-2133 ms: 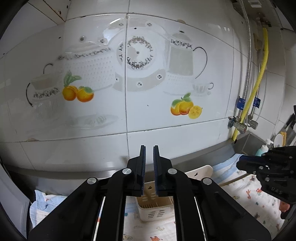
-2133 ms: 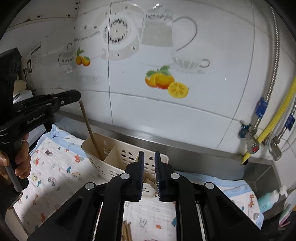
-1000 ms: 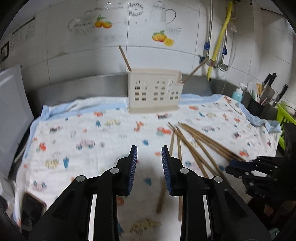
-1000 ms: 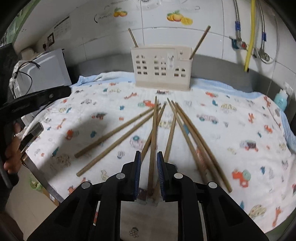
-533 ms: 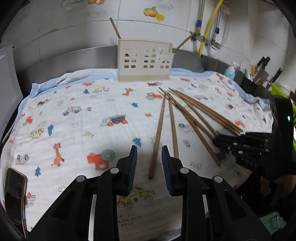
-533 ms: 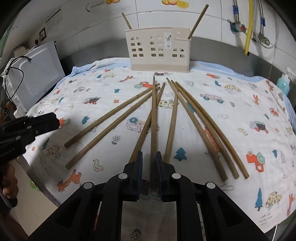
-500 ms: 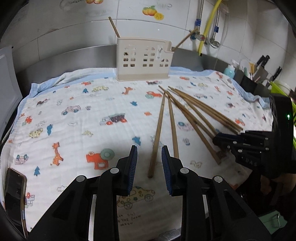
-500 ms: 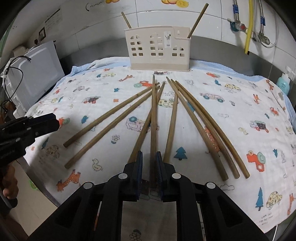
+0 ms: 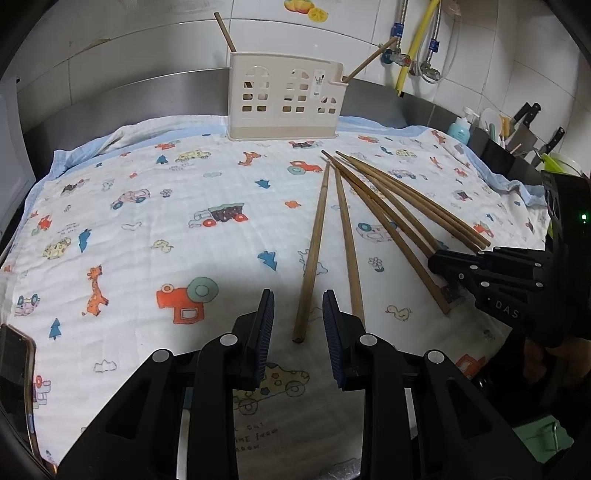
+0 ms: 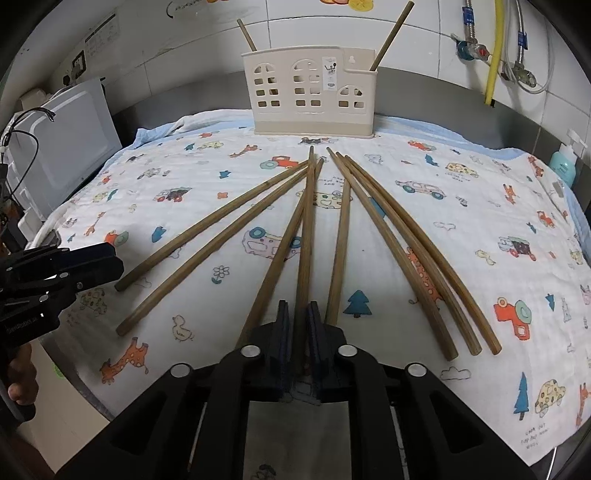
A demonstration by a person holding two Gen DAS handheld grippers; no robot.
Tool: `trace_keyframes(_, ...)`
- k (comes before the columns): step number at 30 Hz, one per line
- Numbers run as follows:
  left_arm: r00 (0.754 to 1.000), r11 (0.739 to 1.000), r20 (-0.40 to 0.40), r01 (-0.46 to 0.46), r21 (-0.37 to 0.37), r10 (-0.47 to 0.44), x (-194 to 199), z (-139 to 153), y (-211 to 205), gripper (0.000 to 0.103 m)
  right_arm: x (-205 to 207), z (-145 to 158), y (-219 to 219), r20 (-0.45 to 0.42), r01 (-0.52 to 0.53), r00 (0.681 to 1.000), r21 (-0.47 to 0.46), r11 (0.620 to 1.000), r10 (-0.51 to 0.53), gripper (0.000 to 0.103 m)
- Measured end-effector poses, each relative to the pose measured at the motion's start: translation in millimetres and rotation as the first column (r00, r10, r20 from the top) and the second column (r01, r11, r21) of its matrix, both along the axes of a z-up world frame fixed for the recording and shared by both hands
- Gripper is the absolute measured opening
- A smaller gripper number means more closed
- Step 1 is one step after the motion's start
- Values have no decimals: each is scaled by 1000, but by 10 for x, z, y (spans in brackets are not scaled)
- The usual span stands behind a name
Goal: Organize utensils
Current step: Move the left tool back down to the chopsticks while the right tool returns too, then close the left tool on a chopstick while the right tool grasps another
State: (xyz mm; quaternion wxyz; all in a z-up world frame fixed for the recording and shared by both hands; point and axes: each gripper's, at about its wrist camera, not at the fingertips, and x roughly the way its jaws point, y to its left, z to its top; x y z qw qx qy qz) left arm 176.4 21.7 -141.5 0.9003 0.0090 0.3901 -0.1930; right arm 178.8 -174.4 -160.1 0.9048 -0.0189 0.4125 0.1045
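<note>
Gripping now: right gripper [image 10: 299, 314] has just been closing — pinches one chopstick [image 10: 306, 229] lying before the holder [image 10: 310, 92].
Left gripper [image 9: 298, 308]: spread, around a chopstick end.
Advice: lift level — clear neighbours.

Brown chopsticks [image 10: 207, 236] fanned flat on cloth before upright beige caddy [image 10: 310, 96]

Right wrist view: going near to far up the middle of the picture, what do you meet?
Right tool, closed on a chopstick → the chopstick's far tip on the printed cloth → cream utensil holder → tiled wall.
</note>
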Motion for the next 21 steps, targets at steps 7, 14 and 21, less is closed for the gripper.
trace_keyframes(7,1000,1000,-5,7,16,-7,25,-87,-54,27,-26,19,5,24,-1,1000,-20,1000,2,7)
trace_keyframes(14,1000,1000,-8,8,29,-8,73,-162,-94,15,-67,210,-92,63,7,998,15,1000,-8,6)
trace_keyframes(21,1000,999,3,14,44,-14,82,-174,-126,14,-89,489,-165,122,6,992,51,999,-12,6)
